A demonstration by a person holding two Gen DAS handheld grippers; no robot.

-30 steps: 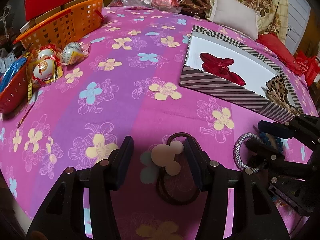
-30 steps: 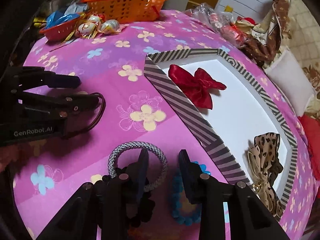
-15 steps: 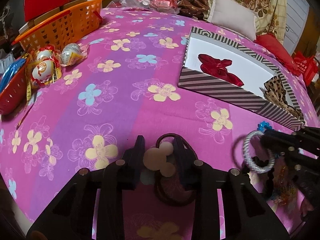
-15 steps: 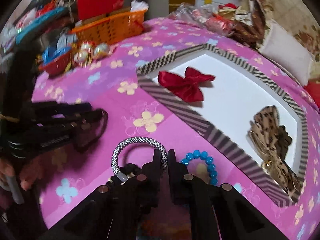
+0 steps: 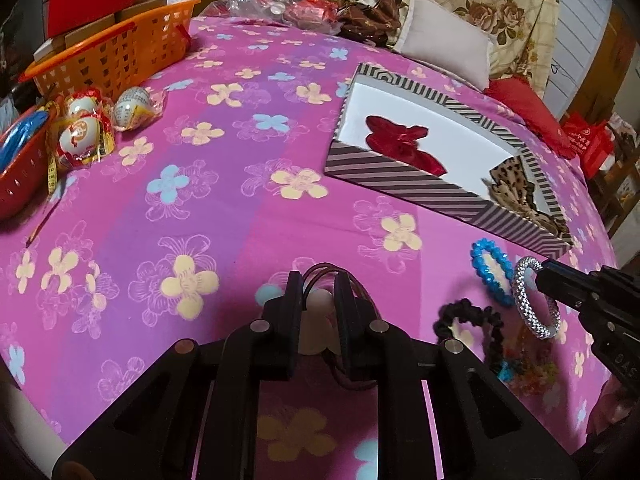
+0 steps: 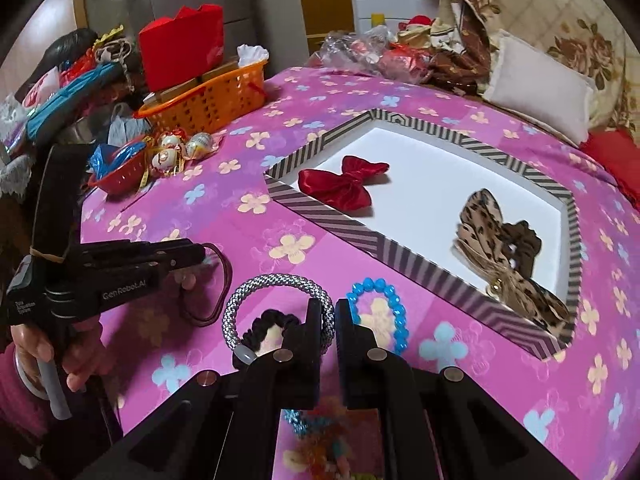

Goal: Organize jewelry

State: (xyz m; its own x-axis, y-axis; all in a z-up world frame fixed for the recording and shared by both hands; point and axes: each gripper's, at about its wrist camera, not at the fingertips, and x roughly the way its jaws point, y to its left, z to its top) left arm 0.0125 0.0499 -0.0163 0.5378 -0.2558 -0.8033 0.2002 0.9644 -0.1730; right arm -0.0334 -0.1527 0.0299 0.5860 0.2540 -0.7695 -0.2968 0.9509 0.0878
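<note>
A brown hair tie (image 5: 320, 267) with a beige mouse-shaped charm (image 5: 319, 336) lies on the pink flowered cloth. My left gripper (image 5: 319, 296) is closing, and its pads press the charm from both sides. My right gripper (image 6: 328, 312) is shut on a silver braided hair band (image 6: 276, 280), held tilted above the cloth; in the left wrist view that band (image 5: 534, 308) hangs from its tips. A blue bead bracelet (image 6: 378, 312) and a black scrunchie (image 6: 276, 320) lie beneath. The striped box (image 6: 340, 220) holds a red bow (image 6: 344, 184) and a leopard bow (image 6: 500, 240).
An orange basket (image 5: 116, 56), a red basket (image 5: 20, 168) and wrapped eggs (image 5: 80, 136) sit at the cloth's left edge. A pale pillow (image 5: 444, 48) lies behind the box. Colourful trinkets (image 6: 324, 432) lie under my right gripper. A hand (image 6: 48, 356) holds the left gripper.
The left jaws have narrowed onto the charm. The right gripper shut on the silver band, rolled and lifted it off the cloth toward the box.
</note>
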